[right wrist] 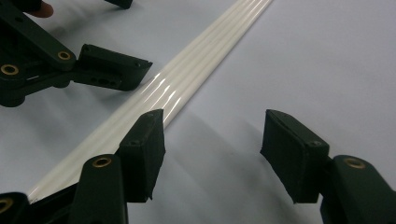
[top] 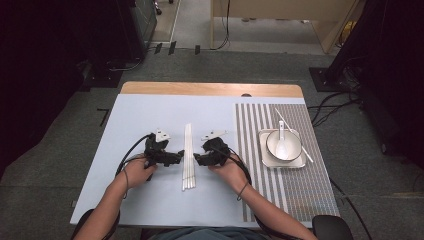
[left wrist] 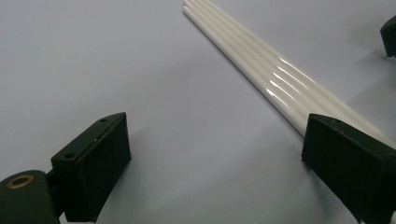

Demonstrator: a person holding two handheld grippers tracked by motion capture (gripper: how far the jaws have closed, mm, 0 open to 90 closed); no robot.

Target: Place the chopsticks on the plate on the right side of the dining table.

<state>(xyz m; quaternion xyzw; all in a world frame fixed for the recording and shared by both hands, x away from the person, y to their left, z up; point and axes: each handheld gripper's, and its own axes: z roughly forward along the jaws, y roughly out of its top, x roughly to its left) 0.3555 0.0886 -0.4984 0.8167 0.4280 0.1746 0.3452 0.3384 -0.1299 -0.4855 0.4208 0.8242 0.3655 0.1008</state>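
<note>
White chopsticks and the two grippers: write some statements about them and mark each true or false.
1. The white chopsticks lie side by side between the left gripper and the right gripper. True.
2. The left gripper is shut on the chopsticks. False: its jaws stand open, gripping nothing.
3. The right gripper's jaws are open. True.
4. The bowl is empty. False: a white spoon lies in it.
5. The bowl sits on the square plate. True.
</note>
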